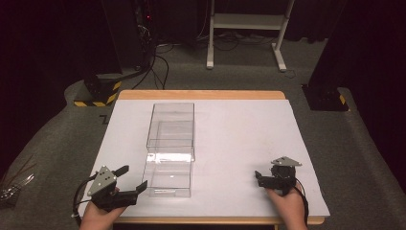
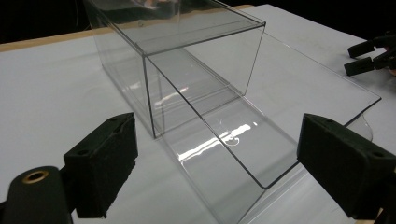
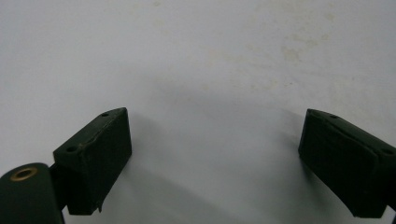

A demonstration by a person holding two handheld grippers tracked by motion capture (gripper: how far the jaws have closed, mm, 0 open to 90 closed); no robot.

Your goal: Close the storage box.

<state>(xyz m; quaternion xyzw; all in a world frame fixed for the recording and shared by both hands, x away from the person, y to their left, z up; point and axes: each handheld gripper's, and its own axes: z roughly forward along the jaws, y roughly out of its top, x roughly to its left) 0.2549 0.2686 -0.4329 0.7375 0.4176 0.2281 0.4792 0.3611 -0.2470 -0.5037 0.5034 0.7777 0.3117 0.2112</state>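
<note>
A clear plastic box (image 1: 170,148) is lying lengthwise on the white sheet covering the tabletop (image 1: 239,143), left of the middle, with its near end toward the person. It seems to be made of two nested parts: a sleeve-like shell (image 2: 187,60) at the far end and an inner tray (image 2: 243,140) sliding out toward the near edge, though the transparent walls are making the exact join hard to read. The left hand-held gripper (image 1: 130,179) is hovering just beside the box's near left corner, its jaws spread wide with nothing between the pads; in the left gripper view the tray's near end is sitting ahead of the gap, not yet touched. The right hand-held gripper (image 1: 261,177) is waiting well apart on the right side of the sheet, its jaws likewise spread over bare white surface. The box is probably light and stiff, with thin, glossy walls that are likely slippery and may flex or crack under a hard squeeze. A sensible hold would be pinching one thin wall or the rim of the tray near a corner, where the plastic is stiffest, rather than spanning the whole width. Since the parts may slide on each other, steadying the shell with the other hand-held gripper seems wise.
</note>
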